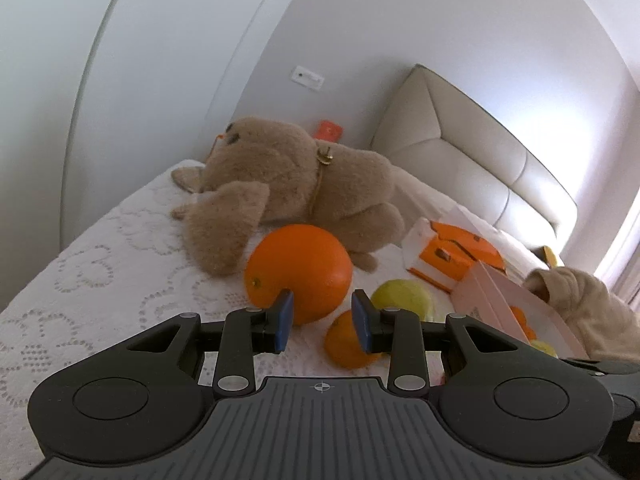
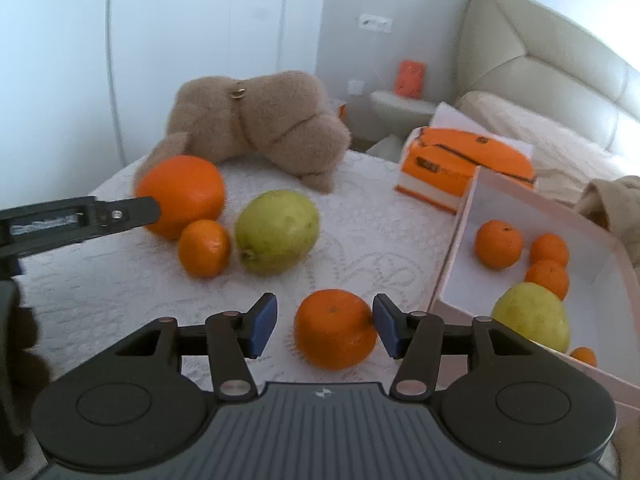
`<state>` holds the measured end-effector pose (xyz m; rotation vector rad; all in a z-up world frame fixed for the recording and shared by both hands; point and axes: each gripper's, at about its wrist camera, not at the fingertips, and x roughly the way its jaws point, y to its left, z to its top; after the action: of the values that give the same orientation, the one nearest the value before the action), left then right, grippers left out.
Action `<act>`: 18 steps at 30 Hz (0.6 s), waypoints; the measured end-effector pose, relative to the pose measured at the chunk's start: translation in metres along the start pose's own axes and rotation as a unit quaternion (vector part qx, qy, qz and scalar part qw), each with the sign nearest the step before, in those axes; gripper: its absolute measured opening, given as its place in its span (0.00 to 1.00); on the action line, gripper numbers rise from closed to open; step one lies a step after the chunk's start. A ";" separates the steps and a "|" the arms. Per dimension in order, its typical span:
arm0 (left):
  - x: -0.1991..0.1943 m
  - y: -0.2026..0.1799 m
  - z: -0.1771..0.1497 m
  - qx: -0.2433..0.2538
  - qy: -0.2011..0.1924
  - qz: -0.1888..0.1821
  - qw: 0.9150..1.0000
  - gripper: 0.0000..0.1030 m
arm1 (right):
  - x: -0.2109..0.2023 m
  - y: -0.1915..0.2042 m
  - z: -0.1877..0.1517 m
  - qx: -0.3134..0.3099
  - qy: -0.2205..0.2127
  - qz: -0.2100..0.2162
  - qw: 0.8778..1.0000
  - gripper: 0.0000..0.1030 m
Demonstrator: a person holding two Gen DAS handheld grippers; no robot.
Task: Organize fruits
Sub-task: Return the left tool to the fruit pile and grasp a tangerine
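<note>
Large orange [image 2: 182,194]: one, round, on the white lace bedspread [image 2: 120,288] just in front of the plush toy [image 2: 260,120]; its stem end faces left in the left wrist view.
Loose green fruit [image 2: 277,236]: one, egg-shaped, lying on its side just right of a small mandarin [image 2: 204,247], long axis running lower left to upper right, stem end toward the lower left.
Loose mandarins: two, the one between the large orange and the green fruit, and a second mandarin [image 2: 335,328] nearer the right camera, stem dimple facing up.
Pink box [image 2: 460,240]: open, at the right on the bed; holds four mandarins and one green fruit [image 2: 532,316].
Left gripper [image 1: 322,322]: jaws narrow, nothing pinched between the pads; its left finger lies across the front of the large orange, and contact cannot be told.
Right gripper [image 2: 325,329]: jaws parted around the near mandarin; the right pad is at its skin, the left pad stands clear, so it is not clamped.
Orange carton [image 2: 460,168]: one, behind the box.
</note>
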<state>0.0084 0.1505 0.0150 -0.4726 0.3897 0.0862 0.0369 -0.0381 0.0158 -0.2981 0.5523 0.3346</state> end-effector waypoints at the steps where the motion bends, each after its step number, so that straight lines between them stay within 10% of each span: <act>1: 0.000 0.000 -0.001 0.000 0.002 0.000 1.000 0.34 | 0.002 -0.002 0.000 0.004 0.004 0.004 1.000 0.52; 18: -0.003 0.003 0.002 -0.009 -0.009 0.009 1.000 0.34 | 0.066 -0.007 0.065 0.123 0.065 0.074 0.988 0.75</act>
<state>0.0055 0.1543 0.0162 -0.4864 0.3761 0.1108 0.1218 -0.0057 0.0334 -0.0403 0.7381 0.3879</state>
